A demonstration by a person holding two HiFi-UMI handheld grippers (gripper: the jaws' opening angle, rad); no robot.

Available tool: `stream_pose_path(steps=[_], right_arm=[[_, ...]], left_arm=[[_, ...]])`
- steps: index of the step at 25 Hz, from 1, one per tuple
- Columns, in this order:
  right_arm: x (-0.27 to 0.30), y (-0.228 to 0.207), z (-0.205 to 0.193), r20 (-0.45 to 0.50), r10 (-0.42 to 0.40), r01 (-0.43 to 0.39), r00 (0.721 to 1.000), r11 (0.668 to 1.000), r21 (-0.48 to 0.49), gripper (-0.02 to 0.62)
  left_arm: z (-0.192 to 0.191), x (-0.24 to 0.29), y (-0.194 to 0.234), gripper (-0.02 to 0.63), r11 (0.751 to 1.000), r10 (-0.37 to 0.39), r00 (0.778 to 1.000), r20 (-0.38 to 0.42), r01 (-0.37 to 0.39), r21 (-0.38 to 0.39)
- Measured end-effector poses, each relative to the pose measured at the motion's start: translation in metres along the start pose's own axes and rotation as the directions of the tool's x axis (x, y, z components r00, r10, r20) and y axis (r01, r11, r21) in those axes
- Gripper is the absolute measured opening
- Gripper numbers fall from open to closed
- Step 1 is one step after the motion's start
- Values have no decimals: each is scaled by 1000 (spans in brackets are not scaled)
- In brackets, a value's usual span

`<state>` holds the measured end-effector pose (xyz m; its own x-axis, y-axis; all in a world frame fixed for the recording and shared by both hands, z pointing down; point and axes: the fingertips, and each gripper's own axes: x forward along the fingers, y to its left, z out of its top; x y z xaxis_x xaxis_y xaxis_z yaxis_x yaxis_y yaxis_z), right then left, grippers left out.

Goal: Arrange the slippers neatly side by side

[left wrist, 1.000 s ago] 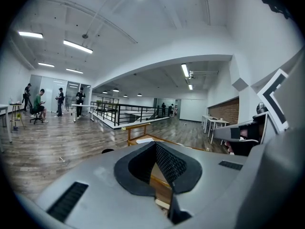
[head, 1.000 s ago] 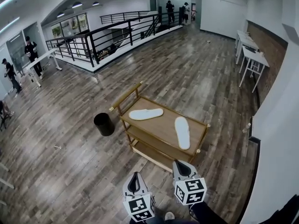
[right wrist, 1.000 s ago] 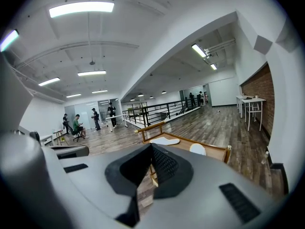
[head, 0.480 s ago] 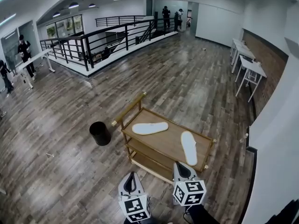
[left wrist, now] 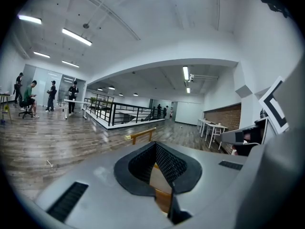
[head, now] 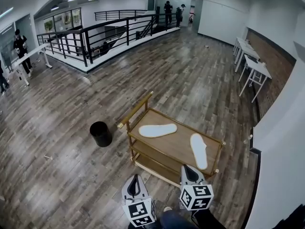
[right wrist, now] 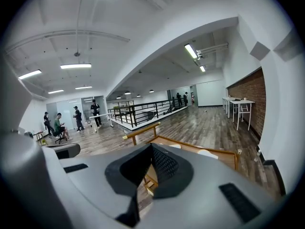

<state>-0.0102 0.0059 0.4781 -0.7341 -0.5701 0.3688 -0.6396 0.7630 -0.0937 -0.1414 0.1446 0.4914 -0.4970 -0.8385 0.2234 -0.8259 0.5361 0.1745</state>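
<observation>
Two flat white slippers lie apart on the top shelf of a wooden cart (head: 143, 144). The left slipper (head: 157, 130) lies crosswise and the right slipper (head: 198, 150) points away from me. Both grippers are low in the head view, short of the cart's near side. My left gripper (head: 135, 182) is over the floor, and my right gripper (head: 189, 171) is at the cart's near corner. Each is shut and holds nothing. The left gripper view shows its jaws (left wrist: 155, 146) and the cart handle (left wrist: 141, 135). Past the right gripper's jaws (right wrist: 151, 147), both slippers (right wrist: 208, 153) show on the cart.
A black bin (head: 100, 133) stands on the wood floor left of the cart. A white wall runs close along the right, with white tables (head: 252, 63) farther back. A black railing (head: 95, 37) crosses the far left, with people beyond it.
Both grippers and the head camera have moved towards the cart, which now sits lower and larger in the head view. The slippers have not moved on the shelf.
</observation>
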Motion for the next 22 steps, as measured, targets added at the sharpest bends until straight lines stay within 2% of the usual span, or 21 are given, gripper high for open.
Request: stream_pose_path(steps=[9,16,22], right_arm=[[43,-9,11,-7,-30,30,1000,1000,3,-2],[95,-46,23,-9,-75,75,997,995,68,-2],[132,-100,43,13,-186,183,982,975,126,-2]], left_arm=[[0,48,10,0,1000,-2,1000,-28,2,-7],[17,115,-4,0,996,-44,998,-45,48,75],[33,182,-20,0,990,-80,995,-52,86,109]])
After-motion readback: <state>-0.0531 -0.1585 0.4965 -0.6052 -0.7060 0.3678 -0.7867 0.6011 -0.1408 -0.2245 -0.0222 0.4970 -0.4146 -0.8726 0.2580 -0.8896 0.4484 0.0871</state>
